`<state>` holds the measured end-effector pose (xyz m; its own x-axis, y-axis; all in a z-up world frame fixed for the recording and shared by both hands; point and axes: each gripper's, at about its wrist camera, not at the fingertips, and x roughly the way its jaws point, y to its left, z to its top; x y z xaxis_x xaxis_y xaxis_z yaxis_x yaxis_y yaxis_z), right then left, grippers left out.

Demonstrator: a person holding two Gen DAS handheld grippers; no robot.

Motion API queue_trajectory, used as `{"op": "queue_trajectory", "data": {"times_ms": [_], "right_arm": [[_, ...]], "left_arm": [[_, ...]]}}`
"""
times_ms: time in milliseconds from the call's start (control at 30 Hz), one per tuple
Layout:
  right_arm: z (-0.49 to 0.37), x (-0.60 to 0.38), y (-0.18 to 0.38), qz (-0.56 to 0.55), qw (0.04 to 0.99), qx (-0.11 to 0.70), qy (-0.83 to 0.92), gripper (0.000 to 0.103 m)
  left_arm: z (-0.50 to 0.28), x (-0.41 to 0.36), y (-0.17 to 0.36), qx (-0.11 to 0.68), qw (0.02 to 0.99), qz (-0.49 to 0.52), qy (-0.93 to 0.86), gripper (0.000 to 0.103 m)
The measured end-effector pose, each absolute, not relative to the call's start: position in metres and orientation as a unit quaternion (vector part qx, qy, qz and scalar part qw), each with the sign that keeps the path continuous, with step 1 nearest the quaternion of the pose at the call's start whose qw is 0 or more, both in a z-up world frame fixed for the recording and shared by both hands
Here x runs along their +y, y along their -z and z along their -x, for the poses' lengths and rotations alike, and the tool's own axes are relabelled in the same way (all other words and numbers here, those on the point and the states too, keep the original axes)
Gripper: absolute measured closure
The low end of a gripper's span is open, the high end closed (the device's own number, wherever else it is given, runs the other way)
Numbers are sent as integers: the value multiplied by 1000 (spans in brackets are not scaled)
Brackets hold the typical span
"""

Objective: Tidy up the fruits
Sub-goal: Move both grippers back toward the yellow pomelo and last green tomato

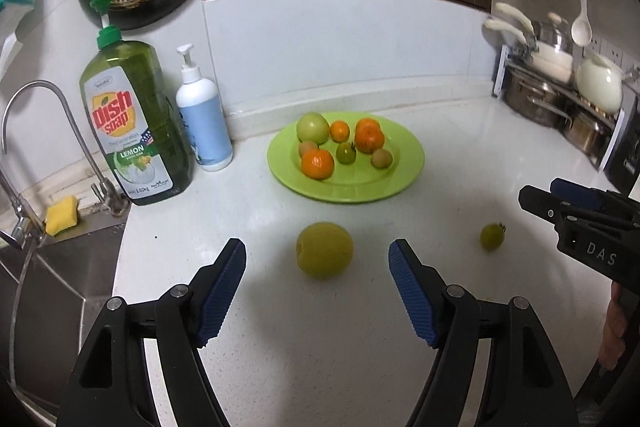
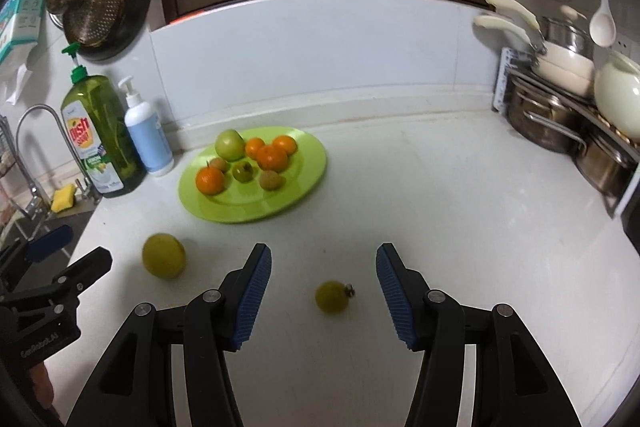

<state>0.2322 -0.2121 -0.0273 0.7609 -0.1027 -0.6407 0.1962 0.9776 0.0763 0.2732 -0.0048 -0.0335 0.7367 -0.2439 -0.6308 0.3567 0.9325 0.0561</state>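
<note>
I read "Dish soap" and "LEMON" on the green bottle (image 1: 134,123) standing at the table's left edge by the sink (image 1: 60,275), with "2.02kg" low on its label. Just beside it stands a white pump bottle (image 1: 202,119) with a pale blue label I cannot read. On the body of the right hand-held gripper (image 1: 538,197), seen from the left wrist, I make out "DAS". On the left hand-held gripper (image 2: 72,255), seen from the right wrist, the small lettering is too blurred for me to read.

The green plate (image 1: 404,163) sits near the table's back edge and holds a green apple (image 1: 312,127), three oranges (image 1: 318,163), a small green tomato (image 1: 346,153) and two small brownish fruits (image 1: 381,159). On the rack (image 1: 560,107) at the right edge I see steel pots and white cookware.

Two fruits lie loose on the white table (image 1: 460,155), in front of the plate. The yellow-green one (image 1: 325,249) lies ahead of my left hand-held gripper, whose jaws stand apart and empty, the fruit beyond the blue pads (image 1: 224,291). The little tomato (image 2: 332,295) with a stem lies between my right hand-held gripper's spread fingers (image 2: 254,293), untouched by either pad. That one is also released and holds nothing
</note>
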Motion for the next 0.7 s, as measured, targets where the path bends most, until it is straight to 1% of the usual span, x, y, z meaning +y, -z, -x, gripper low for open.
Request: {"op": "queue_trajectory", "data": {"times_ms": [300,700], "right_arm": [[-235,-217,56,-76,918,379,90,47],[-255,-223,80,-94,902,412,86,48]], "left_arm": [[-282,-16,56,319,925,-136,156,30],[-310,-26,82,352,911,-140,163,30]]}}
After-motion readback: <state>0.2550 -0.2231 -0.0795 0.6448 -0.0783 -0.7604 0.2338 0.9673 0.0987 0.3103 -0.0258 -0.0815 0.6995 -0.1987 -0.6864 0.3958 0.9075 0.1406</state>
